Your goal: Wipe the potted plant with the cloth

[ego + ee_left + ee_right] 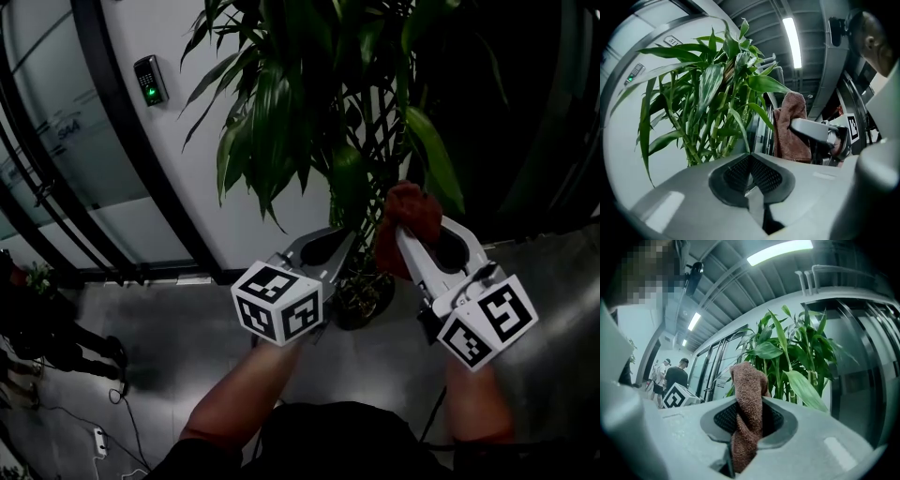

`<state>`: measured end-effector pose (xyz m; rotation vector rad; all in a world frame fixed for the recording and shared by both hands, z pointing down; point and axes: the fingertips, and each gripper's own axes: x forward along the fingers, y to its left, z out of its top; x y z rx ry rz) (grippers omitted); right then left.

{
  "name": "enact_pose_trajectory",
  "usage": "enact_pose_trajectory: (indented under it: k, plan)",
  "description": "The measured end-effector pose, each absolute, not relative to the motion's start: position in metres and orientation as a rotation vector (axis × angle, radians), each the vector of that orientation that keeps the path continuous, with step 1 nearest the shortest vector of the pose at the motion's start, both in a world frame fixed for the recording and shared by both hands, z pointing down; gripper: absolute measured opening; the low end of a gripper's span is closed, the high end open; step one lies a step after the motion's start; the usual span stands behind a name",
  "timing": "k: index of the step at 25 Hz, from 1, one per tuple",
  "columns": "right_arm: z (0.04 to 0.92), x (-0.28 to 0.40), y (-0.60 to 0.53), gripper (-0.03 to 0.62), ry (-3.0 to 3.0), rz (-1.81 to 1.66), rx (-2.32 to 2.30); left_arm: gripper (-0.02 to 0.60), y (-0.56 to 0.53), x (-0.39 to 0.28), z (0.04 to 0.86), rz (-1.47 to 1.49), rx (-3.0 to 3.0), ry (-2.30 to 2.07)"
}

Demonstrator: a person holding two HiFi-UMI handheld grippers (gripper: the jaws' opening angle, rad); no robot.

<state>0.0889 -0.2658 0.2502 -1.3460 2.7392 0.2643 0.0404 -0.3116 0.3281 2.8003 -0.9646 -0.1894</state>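
Two grippers are showing, one in each hand. In the middle of the head view, the left gripper is pressing its jaws together. They are pinching the end of one long thin leaf that is hanging down to them. Just to the right of it in the head view, the right gripper is squeezing one brown cloth. The cloth is sticking up between the jaws like a fuzzy lump, and more of it is hanging down below them. Each gripper is carrying one cube with black and white squares, so two cubes are showing: one low in the middle and one at the lower right.

One potted plant is filling the top middle of the head view with many long green leaves. The cloth is sitting just beside the leaves on their right side. Whether it is touching them is hard to tell.

One dark round pot is standing on the floor, between the two grippers in the picture. The plant's stalks are growing up out of it.

One small keypad with a green light is glowing on the wall at the upper left. At the far left of the right gripper view, two people are standing in the distance.
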Motion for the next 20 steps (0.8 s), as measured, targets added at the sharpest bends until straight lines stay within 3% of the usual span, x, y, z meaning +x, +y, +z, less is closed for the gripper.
enact_pose_trajectory:
  k: [20]
  plan:
    - [0.204,0.045,-0.363,0.071,2.625,0.305,-1.287,0.017,-0.298,0.035,0.366,-0.015,2.769,-1.048]
